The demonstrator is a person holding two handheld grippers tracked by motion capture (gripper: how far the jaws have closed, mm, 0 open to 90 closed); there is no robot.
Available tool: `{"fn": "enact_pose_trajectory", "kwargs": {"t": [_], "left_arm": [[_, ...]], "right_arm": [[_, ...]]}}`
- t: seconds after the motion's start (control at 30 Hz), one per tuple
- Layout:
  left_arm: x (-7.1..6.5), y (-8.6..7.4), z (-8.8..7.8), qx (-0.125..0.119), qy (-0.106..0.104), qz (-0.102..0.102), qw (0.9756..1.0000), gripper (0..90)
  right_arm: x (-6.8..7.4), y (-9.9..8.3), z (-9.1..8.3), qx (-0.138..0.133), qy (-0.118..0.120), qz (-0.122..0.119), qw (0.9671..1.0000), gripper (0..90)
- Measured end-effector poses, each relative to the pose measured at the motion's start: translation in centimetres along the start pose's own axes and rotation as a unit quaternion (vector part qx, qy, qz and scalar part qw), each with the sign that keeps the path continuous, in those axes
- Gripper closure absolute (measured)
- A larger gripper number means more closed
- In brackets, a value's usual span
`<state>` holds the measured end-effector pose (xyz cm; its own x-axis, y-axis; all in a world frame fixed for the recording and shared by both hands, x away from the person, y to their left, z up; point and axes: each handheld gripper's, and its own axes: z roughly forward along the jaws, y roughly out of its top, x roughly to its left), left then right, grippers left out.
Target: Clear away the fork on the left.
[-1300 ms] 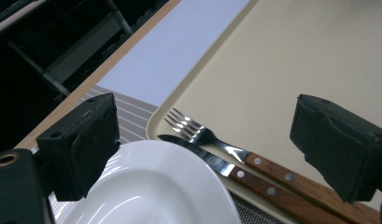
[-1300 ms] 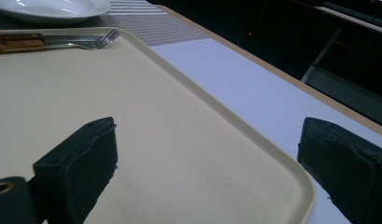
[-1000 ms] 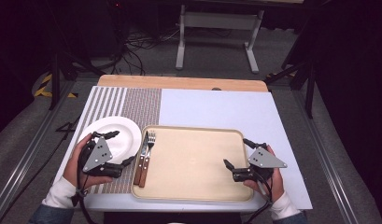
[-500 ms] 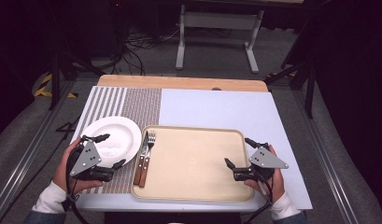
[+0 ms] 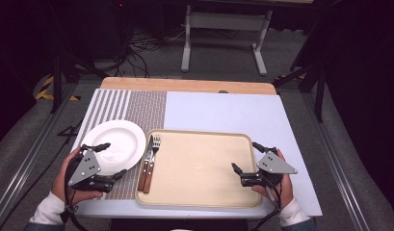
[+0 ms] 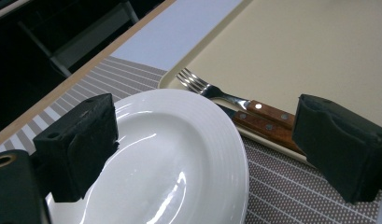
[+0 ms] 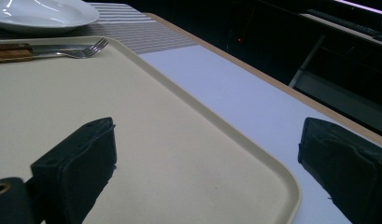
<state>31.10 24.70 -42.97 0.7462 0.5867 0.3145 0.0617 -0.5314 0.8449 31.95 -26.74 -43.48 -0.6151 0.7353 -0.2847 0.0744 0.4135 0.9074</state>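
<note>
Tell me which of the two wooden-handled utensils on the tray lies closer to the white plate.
The knife. It lies at the tray's left edge, right beside the plate; the fork, known by its tines, lies on the knife's far side, toward the tray's middle.

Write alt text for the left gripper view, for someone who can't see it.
Two open black jaws of the left gripper frame a white plate on a striped placemat. Beyond the plate, a fork and a wooden-handled knife lie along the near edge of a beige tray.
</note>
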Motion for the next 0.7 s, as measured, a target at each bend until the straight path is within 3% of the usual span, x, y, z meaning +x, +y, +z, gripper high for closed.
{"fn": "enact_pose_trajectory", "kwargs": {"t": [0.33, 0.5, 0.7], "left_arm": [[0.1, -1.8, -0.1, 0.006, -0.001, -0.016, 0.9998, 5.7], [-0.1, -2.9, -0.1, 0.019, 0.000, -0.011, 0.9998, 5.2], [-0.1, -3.3, -0.3, 0.017, 0.007, -0.009, 0.9998, 5.6]], "right_arm": [[0.0, -0.1, 0.2, 0.001, 0.003, 0.000, 1.0000, 5.4], [-0.1, -0.1, 0.2, 0.001, 0.004, 0.000, 1.0000, 5.4], [-0.1, -0.1, 0.3, 0.000, 0.004, 0.001, 1.0000, 5.4]]}}
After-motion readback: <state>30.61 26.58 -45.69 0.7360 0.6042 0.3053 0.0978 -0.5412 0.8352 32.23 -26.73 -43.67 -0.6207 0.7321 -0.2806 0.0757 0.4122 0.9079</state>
